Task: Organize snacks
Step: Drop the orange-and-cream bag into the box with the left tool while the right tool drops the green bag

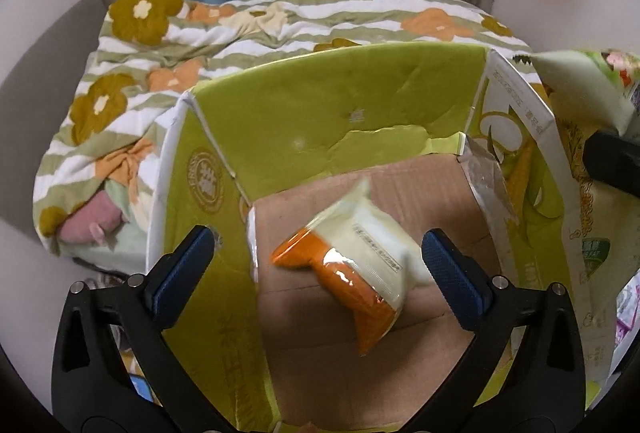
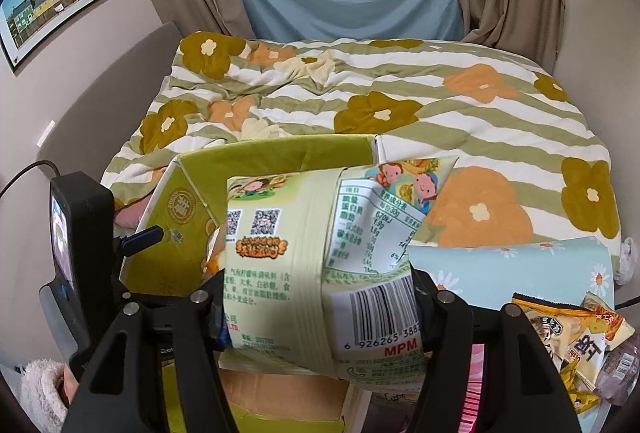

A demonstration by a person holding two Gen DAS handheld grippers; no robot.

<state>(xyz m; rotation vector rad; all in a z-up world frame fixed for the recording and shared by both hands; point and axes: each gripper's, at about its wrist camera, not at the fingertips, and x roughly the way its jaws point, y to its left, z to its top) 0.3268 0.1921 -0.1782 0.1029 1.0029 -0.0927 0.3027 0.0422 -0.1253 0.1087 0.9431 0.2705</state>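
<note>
Cardboard box [image 1: 360, 105]: one orange-white packet [image 1: 352, 265] | left hand-held gripper [image 1: 320, 257] agape, empty | right hand-held gripper [image 2: 316, 309] clamps one green bag [image 2: 320, 253]

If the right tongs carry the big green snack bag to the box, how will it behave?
The green snack bag is probably light and floppy: it bends around the right tongs and creases. Its glossy film may slip. Contents could crush if squeezed hard.

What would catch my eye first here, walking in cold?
Probably the pale green snack bag clamped in the right gripper, filling that camera's view. Next, the green box standing open on the flowered quilt, with an orange-and-white packet inside, below the open left gripper. More loose snacks lie piled at the right of the right view.
</note>
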